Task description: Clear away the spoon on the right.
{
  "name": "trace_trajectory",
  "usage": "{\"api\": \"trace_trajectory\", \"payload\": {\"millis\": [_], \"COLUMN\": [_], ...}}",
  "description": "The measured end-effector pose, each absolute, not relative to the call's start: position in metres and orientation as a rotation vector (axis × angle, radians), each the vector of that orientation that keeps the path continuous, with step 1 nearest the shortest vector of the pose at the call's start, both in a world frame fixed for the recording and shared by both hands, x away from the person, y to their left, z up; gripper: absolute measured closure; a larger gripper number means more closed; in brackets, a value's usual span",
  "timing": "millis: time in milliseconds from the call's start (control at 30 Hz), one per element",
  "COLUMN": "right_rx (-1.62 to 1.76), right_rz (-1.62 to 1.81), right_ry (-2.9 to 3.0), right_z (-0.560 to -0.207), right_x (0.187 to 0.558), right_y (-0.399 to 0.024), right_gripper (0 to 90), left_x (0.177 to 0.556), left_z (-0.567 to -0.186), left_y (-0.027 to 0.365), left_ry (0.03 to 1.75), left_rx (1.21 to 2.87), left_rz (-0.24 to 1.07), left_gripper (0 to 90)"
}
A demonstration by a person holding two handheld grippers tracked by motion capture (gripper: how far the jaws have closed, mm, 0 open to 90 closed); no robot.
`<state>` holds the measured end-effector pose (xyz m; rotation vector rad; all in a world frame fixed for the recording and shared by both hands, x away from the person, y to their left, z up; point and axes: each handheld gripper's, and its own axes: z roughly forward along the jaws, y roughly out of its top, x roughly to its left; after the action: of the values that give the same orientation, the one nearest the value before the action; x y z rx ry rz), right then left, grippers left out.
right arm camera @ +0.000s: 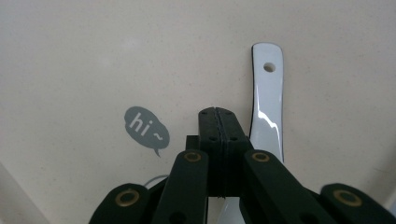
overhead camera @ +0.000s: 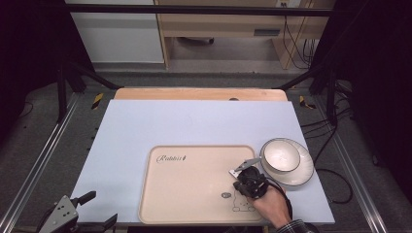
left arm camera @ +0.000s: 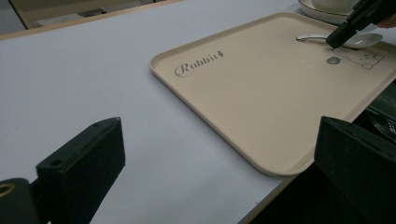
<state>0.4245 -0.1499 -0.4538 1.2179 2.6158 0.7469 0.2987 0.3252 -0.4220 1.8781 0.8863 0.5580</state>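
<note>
A white ceramic spoon [right arm camera: 267, 100] lies flat on the beige tray [overhead camera: 189, 179], its handle with a small hole pointing away from my right gripper [right arm camera: 216, 115]. That gripper's jaws are pressed together just left of the spoon handle with nothing between them. In the left gripper view the right gripper [left arm camera: 333, 41] dips its tip to the tray beside the spoon [left arm camera: 362, 41]. A hand holds the right gripper [overhead camera: 248, 182] over the tray's near right part. My left gripper [overhead camera: 99, 209] hovers off the table's near left corner, jaws wide apart and empty [left arm camera: 217, 140].
A white bowl [overhead camera: 281, 155] sits on a dark-rimmed plate [overhead camera: 303, 170] just right of the tray. The tray bears a "Rabbit" print [overhead camera: 171, 158], a grey "hi~" bubble [right arm camera: 145, 130] and a bear drawing [overhead camera: 243, 201]. Pale mat [overhead camera: 194, 121] stretches behind and left of it.
</note>
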Motion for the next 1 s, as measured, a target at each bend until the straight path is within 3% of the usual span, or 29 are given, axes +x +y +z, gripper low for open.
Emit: {"api": "trace_trajectory", "payload": {"millis": [1000], "right_rx": [1.305], "right_rz": [0.698], "right_ry": [2.514], "right_z": [-0.454], "right_x": [0.437], "right_y": [-0.166], "right_gripper": [90.0], "left_x": [0.299], "left_z": [-0.422], "left_y": [0.325], "left_ry": [0.876], "left_rx": [1.887], "left_rz": [0.56], "left_gripper": [1.4]}}
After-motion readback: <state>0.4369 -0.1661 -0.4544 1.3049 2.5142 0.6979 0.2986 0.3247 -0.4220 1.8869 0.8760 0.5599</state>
